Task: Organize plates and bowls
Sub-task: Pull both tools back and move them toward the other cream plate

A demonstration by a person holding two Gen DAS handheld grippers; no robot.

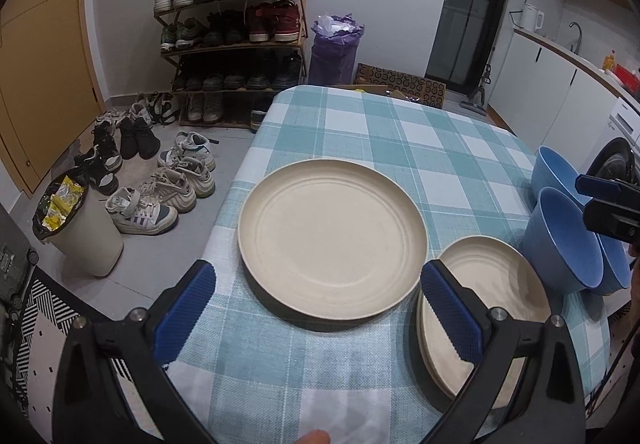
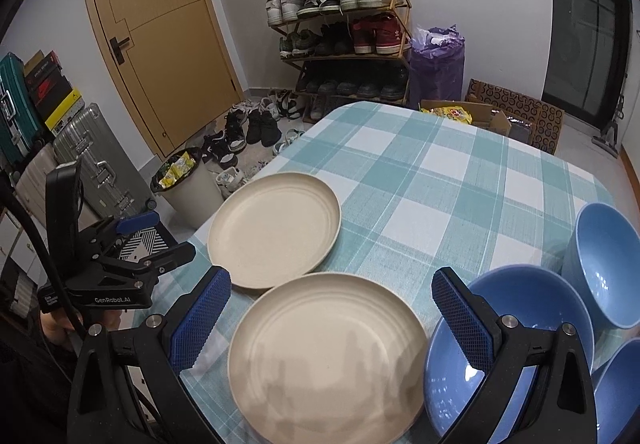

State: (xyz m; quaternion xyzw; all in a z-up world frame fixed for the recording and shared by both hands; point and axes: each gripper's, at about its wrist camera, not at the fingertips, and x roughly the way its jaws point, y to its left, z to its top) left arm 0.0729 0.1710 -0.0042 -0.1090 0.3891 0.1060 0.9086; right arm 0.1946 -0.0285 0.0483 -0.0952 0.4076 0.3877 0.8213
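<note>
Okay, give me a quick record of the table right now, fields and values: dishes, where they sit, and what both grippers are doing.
surface: table with checked cloth
single plate: alone, left side
plate stack: beside it, right
blue bowls: three in view, right edge; not clear whether any are nested
left gripper: open, empty, facing the single plate
right gripper: open, empty, over the plate stack

Both wrist cams sit low over the table [image 1: 360, 116], facing the shoe rack [image 2: 344, 28]; both catch the plates.
</note>
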